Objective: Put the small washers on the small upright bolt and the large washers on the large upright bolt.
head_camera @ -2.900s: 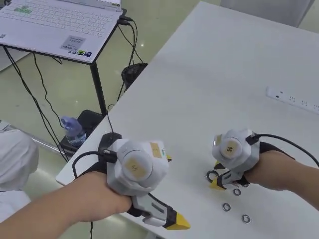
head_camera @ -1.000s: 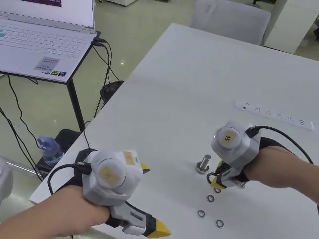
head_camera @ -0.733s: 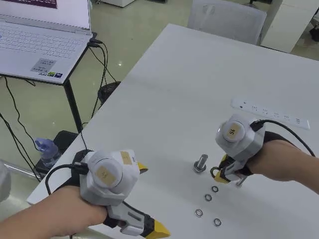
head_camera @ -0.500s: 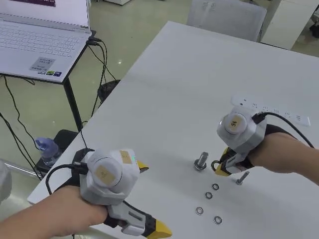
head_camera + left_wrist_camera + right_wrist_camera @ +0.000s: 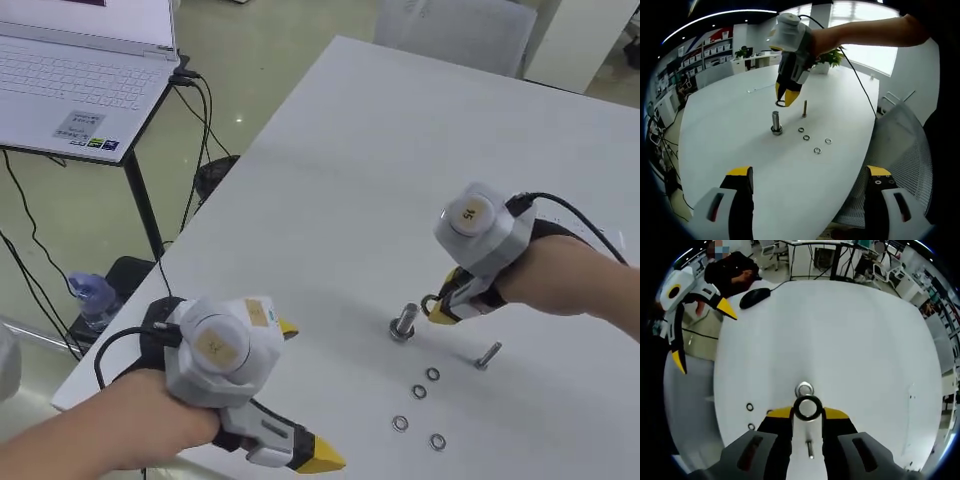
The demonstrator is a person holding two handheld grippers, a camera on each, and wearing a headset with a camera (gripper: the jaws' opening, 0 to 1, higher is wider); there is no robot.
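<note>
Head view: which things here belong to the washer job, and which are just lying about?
Job in hand:
large upright bolt
small upright bolt
four loose washers
large washer, held in the right gripper

Lying about:
laptop
water bottle
chair
cables

The white worktop (image 5: 380, 170) has 1 grey chair (image 5: 455, 30) at its far end. To its left, 1 laptop (image 5: 80, 55) sits on a black stand (image 5: 140, 200), with black cables (image 5: 195, 100) hanging from its right edge. 1 bluish plastic bottle (image 5: 90, 298) stands on the floor (image 5: 80, 220) near the stand's foot.
</note>
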